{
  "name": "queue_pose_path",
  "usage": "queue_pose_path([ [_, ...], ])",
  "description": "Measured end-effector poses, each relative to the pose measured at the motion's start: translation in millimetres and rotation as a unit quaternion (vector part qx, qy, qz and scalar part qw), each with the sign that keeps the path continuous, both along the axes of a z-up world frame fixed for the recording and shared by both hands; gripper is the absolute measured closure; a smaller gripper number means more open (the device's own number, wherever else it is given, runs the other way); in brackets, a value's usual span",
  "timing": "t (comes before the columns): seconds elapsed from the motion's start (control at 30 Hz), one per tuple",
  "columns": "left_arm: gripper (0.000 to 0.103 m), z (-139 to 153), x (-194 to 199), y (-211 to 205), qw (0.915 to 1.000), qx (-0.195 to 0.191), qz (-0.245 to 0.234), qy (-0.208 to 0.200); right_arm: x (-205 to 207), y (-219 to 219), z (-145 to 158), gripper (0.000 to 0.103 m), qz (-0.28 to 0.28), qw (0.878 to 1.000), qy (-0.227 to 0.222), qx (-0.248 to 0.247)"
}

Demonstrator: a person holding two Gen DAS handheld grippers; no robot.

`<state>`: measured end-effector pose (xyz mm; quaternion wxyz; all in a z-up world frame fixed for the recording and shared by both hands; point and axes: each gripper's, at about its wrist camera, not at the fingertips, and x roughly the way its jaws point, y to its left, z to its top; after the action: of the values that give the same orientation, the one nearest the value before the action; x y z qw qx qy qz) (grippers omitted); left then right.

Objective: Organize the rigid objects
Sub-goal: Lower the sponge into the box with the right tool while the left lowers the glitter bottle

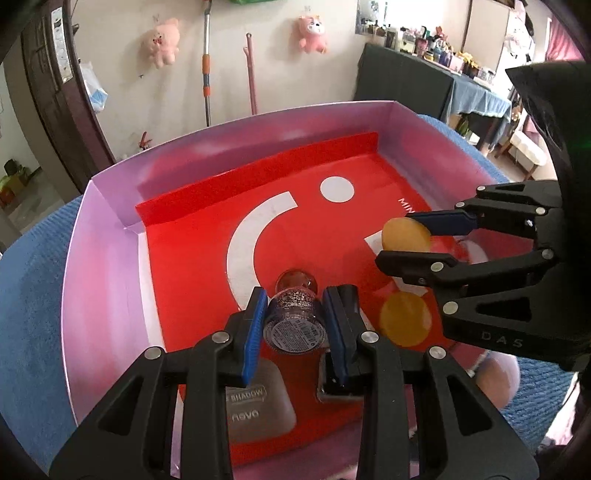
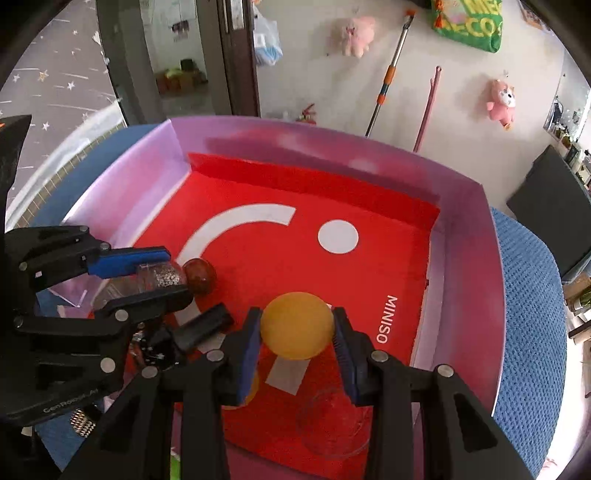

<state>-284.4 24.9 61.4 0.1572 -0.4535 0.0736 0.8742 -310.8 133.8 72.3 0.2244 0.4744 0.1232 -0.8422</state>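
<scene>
While both hung over the red-lined box (image 1: 110, 236), the left claw (image 1: 295, 325) clenched a glitter bottle (image 1: 295, 321), cap pointing away, and the right claw (image 2: 297, 332) gripped an orange ball (image 2: 297, 325).

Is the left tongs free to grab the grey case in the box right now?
Probably not: the left tongs are shut on a glitter bottle, hanging over the grey case. They would need to drop it first.

Two pink plush toys (image 1: 160, 41) (image 1: 313, 34) hanging on a pale wall, with a mop handle (image 1: 206, 66) leaning between them. Farther right, a dark table (image 1: 406, 77) crowded with small bottles. Blue knitted cloth (image 2: 528, 314) spread underneath.
</scene>
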Motion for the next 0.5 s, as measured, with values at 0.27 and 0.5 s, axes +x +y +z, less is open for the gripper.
queue_pose_path([
  [0.27,0.074,0.1,-2.5,-1.1,0.9999,-0.004,-0.007,-0.007,-9.5,0.0,-12.7,0.063,0.004,0.999,-0.026,0.020],
  [0.5,0.074,-7.6,-1.8,-1.9,0.9996,-0.013,-0.013,-0.023,-9.9,-0.3,-13.7,0.063,0.005,0.999,-0.030,0.025],
])
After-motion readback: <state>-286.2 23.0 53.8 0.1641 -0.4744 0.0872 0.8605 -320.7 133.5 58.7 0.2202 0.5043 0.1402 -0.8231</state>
